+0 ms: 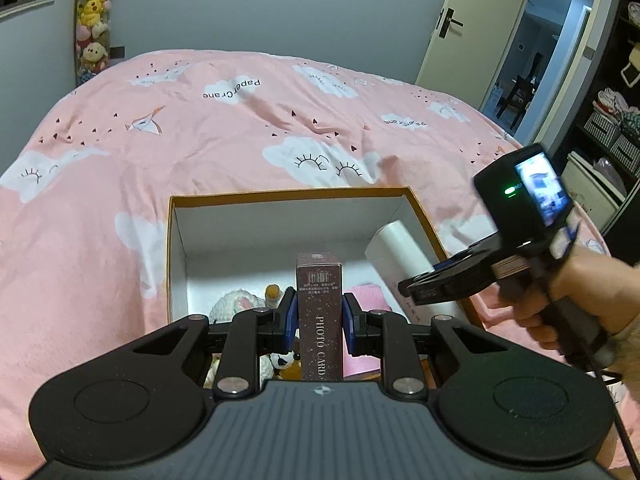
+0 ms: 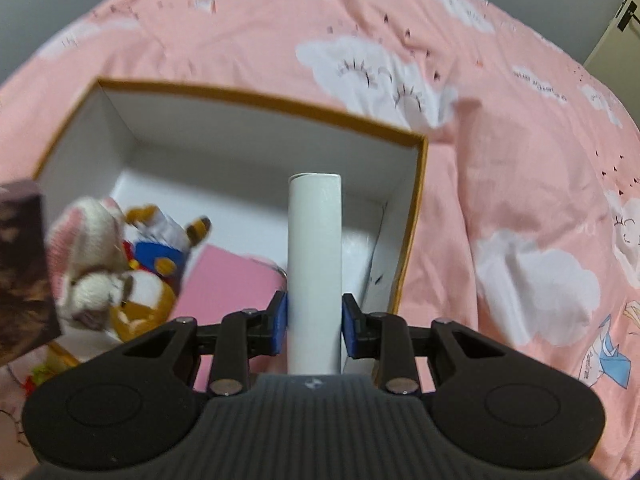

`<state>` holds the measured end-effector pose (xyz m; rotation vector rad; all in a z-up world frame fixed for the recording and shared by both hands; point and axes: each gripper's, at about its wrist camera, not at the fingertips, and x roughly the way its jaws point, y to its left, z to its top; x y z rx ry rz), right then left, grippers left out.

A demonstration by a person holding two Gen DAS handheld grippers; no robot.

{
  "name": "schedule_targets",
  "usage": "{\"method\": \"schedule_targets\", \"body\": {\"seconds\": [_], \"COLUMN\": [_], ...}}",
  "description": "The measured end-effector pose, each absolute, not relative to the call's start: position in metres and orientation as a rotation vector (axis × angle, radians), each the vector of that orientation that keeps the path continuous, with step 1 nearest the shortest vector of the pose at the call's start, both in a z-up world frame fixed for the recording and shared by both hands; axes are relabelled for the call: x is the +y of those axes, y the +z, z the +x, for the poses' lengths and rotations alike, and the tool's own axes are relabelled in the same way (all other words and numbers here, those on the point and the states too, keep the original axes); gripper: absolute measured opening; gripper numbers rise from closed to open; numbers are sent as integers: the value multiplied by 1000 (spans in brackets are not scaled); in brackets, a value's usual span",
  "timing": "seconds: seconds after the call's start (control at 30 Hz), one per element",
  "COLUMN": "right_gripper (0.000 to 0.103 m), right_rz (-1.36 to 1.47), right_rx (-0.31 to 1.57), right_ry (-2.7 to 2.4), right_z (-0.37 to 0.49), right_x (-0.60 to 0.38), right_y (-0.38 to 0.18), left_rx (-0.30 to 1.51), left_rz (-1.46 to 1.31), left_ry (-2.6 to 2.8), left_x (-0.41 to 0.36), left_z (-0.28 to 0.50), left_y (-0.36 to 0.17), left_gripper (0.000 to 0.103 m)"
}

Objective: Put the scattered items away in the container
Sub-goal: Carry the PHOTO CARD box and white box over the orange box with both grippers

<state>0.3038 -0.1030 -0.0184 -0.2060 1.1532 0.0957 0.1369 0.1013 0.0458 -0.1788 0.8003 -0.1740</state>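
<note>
Pink bedding (image 2: 520, 160) carries your box (image 2: 404, 216) at centre frame. Your right gripper (image 2: 314, 322), jaws clamped on the white tube (image 2: 315, 264), points its long axis into the box; your left gripper (image 1: 319, 318) grips the photo card box (image 1: 320, 320) above the toys (image 2: 104, 264).

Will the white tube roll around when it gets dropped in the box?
Probably a little. The white tube is round and smooth, so it may roll until it bumps the pink card or the box wall. It looks like rolled paper, so likely light and easy to dent. The right gripper holds it by its smooth sides, so it could slip.
</note>
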Motion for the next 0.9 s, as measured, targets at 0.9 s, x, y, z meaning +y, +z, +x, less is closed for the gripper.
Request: {"method": "schedule_targets", "body": {"seconds": [0.9], "right_gripper": [37], "right_rz": [-295], "right_rx": [1227], "right_ry": [142], "right_z": [325], "right_x": [-96], "right_y": [-23], "left_rx": [841], "left_rz": [-187], "left_ry": [-175], "left_x": [98], "left_z": [153], "left_y": [39], "left_gripper": [27]}}
